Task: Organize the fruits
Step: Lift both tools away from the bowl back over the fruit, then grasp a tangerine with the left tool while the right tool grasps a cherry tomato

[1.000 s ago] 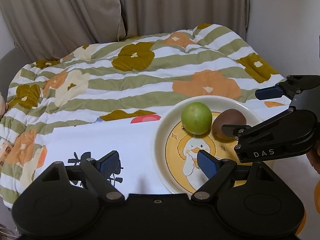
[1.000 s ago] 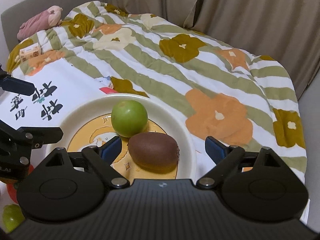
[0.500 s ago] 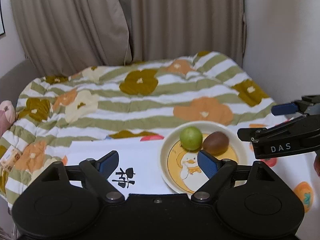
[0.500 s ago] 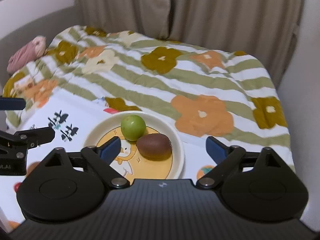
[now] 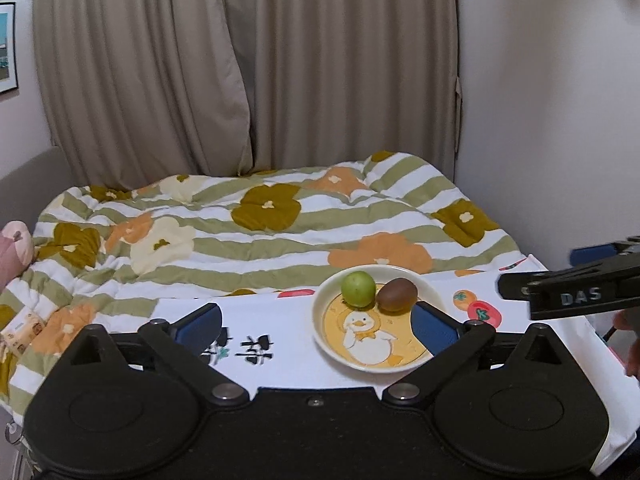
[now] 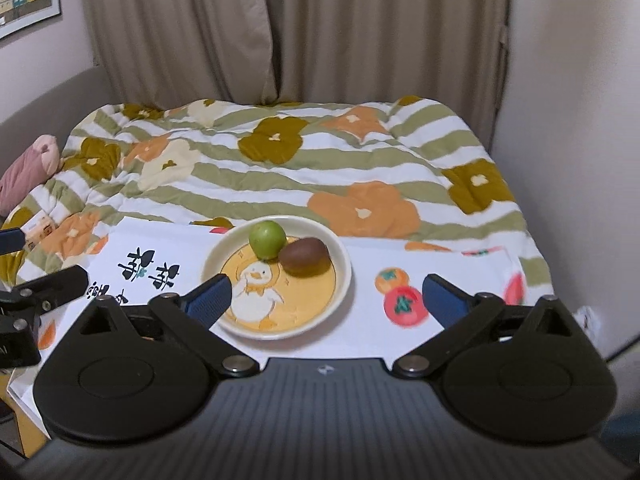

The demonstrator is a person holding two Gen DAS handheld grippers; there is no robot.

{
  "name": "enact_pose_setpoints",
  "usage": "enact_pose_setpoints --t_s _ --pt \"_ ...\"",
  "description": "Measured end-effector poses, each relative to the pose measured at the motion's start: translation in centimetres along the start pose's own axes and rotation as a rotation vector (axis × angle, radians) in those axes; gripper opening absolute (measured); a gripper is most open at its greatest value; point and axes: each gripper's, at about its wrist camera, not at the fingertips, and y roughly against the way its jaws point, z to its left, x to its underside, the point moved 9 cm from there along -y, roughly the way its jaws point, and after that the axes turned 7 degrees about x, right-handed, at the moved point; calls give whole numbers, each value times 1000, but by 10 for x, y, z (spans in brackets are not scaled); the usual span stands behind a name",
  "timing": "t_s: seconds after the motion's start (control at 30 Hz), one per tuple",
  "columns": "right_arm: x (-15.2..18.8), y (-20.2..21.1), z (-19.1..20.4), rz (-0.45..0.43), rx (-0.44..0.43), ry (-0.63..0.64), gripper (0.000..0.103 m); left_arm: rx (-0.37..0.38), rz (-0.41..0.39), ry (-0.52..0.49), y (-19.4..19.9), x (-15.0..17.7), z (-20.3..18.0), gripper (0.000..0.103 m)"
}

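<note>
A cream plate (image 5: pixel 326 338) with a duck picture (image 6: pixel 256 292) holds a green round fruit (image 5: pixel 358 289) and a brown kiwi (image 5: pixel 397 294), side by side and touching. They also show in the right wrist view: plate (image 6: pixel 340 280), green fruit (image 6: pixel 267 239), kiwi (image 6: pixel 304 256). My left gripper (image 5: pixel 316 326) is open and empty, drawn back above the near edge of the plate. My right gripper (image 6: pixel 326 298) is open and empty, drawn back above the plate's near side.
The plate sits on a white cloth (image 5: pixel 288 356) with black characters and printed fruit pictures (image 6: pixel 402 304). Behind it lies a striped floral quilt (image 5: pixel 248 232). Curtains (image 5: pixel 240 80) hang behind. A wall (image 5: pixel 560 120) is at the right. A pink plush (image 6: pixel 24 172) lies far left.
Both grippers have pulled back and up from the plate, so it looks smaller and farther. The fruits have not moved. Both grippers stay open.
</note>
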Motion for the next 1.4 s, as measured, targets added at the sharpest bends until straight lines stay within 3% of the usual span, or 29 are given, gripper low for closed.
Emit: enact_pose_setpoints --t_s 0.2,0.43,0.93,1.27,1.4 --pt "27 40 9 10 14 -33 103 -2 -37 4 38 18 12 103" --pt "59 63 35 23 13 -65 103 19 -22 0 58 46 27 103" --pt "145 46 92 95 17 -104 103 84 65 -106 38 127 54 102" --pt "183 14 108 151 27 -120 103 184 118 -270 -3 169 34 84" --pt "192 2 110 177 31 -128 101 203 148 -313 -20 180 29 70"
